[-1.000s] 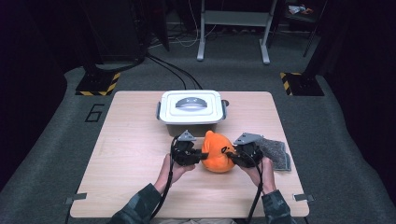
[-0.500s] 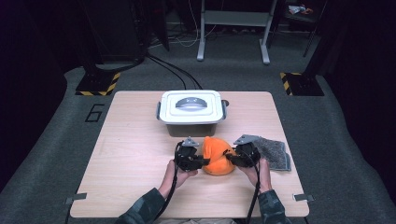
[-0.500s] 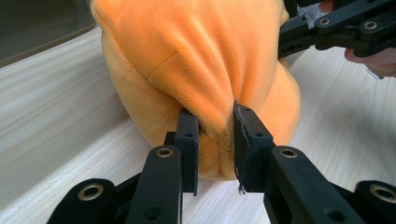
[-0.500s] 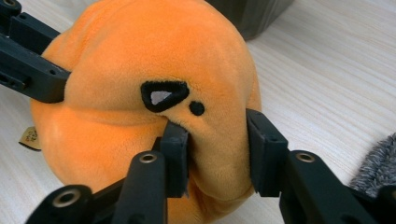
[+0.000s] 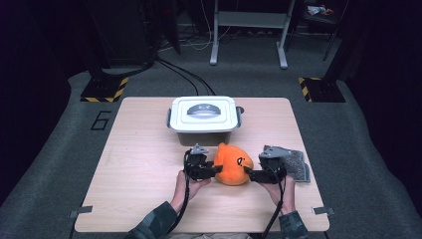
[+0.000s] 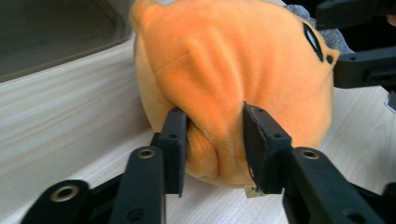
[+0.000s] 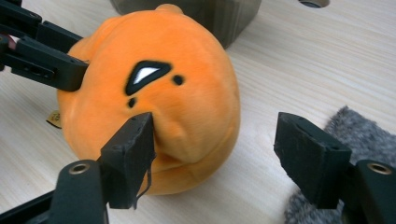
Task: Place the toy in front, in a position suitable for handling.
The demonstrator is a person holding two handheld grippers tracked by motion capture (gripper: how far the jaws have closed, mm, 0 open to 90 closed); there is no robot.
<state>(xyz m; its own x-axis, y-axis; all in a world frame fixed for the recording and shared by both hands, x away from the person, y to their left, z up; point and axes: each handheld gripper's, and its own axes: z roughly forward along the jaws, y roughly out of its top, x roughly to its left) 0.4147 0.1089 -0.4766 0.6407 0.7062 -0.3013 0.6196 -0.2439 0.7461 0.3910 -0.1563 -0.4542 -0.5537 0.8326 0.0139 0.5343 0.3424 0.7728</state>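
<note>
An orange plush toy [image 5: 233, 163] with a black-and-white eye mark lies on the wooden table [image 5: 139, 149], just in front of a white lidded box [image 5: 203, 115]. My left gripper [image 5: 217, 170] comes at it from the left. In the left gripper view the plush toy [image 6: 233, 60] bulges between the pads [image 6: 175, 140], which still pinch a fold of its fabric; these jaws have just been opening a little. My right gripper [image 7: 217, 140] stands open on the toy's right, its jaws having just opened. One pad [image 7: 135, 140] rests against the plush toy [image 7: 154, 93]; the other hangs free.
A grey furry cloth [image 5: 293, 162] lies on the table right of the right gripper [image 5: 249, 175], close under its outer jaw in the right gripper view [image 7: 355, 135]. The box's grey wall [image 7: 219, 18] stands just behind the toy. Bare wood stretches to the left.
The right gripper's jaws have spread apart and let go of the plush toy. The toy has sunk lower and rounder onto the table. The left gripper stays on its fold.
</note>
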